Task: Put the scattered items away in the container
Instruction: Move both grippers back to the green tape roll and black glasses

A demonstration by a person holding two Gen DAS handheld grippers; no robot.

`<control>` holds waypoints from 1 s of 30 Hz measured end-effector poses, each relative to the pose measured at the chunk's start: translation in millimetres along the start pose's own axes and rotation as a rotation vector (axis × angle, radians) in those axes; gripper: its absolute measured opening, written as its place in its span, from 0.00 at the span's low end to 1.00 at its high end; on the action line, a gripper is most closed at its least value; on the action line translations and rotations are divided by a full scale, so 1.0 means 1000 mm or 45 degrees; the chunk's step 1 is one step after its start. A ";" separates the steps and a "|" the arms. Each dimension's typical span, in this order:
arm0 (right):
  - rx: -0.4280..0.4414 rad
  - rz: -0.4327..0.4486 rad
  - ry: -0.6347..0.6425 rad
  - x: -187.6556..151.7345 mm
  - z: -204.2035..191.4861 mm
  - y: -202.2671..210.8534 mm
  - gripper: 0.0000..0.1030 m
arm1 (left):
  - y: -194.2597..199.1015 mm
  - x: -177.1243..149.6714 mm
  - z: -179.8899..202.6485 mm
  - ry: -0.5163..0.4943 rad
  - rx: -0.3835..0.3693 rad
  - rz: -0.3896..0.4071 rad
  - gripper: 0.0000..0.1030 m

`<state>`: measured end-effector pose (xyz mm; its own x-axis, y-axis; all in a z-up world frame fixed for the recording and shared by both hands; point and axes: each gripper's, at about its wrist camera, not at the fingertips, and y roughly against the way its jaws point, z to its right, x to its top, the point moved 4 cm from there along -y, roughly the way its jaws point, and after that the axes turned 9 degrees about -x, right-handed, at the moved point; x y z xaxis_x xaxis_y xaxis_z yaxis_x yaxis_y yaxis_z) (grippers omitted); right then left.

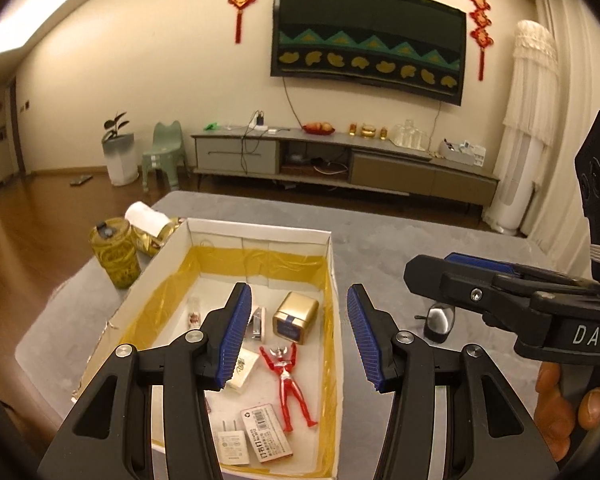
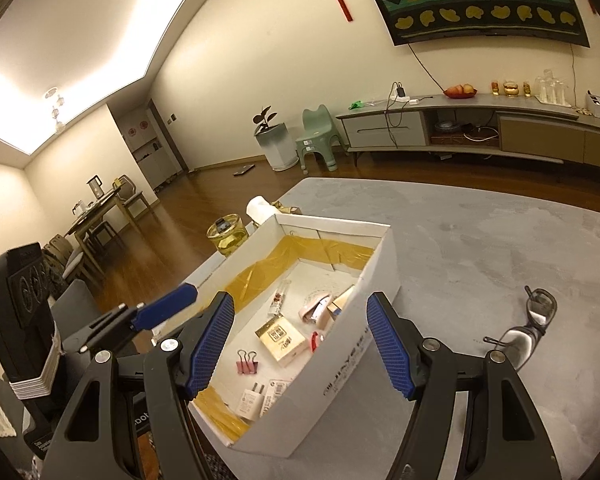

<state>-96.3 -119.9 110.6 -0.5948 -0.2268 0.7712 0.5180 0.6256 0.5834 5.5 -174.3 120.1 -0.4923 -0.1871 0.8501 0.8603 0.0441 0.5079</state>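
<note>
A white cardboard box (image 1: pixel 260 236) lined with yellow tape sits on the grey table; it also shows in the right wrist view (image 2: pixel 384 268). Inside lie a red figurine (image 1: pixel 290 384), a gold cube box (image 1: pixel 294 318), a white charger (image 1: pixel 232 446), a label card (image 1: pixel 266 432), a stapler (image 2: pixel 314 310) and pink binder clips (image 2: pixel 247 362). A pair of black glasses (image 2: pixel 530 330) lies on the table right of the box, also visible in the left wrist view (image 1: pixel 438 320). My left gripper (image 1: pixel 298 332) is open and empty above the box. My right gripper (image 2: pixel 300 344) is open and empty over the box's right wall.
A yellow jar (image 1: pixel 114 254), a tissue roll (image 1: pixel 146 218) and gold packaging stand at the table's far left corner behind the box. The grey table (image 2: pixel 480 240) stretches right and back. A TV cabinet (image 1: pixel 340 156) stands against the far wall.
</note>
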 end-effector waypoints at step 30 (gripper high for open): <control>-0.127 -0.092 -0.077 -0.039 0.116 0.021 0.68 | -0.061 -0.026 0.082 -0.118 -0.075 -0.175 0.51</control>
<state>-133.3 -11.4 63.1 -0.6675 -0.2211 0.7111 0.5291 0.5311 0.6618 -45.6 -91.5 78.5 -0.6137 -0.0957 0.7837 0.7889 -0.0339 0.6136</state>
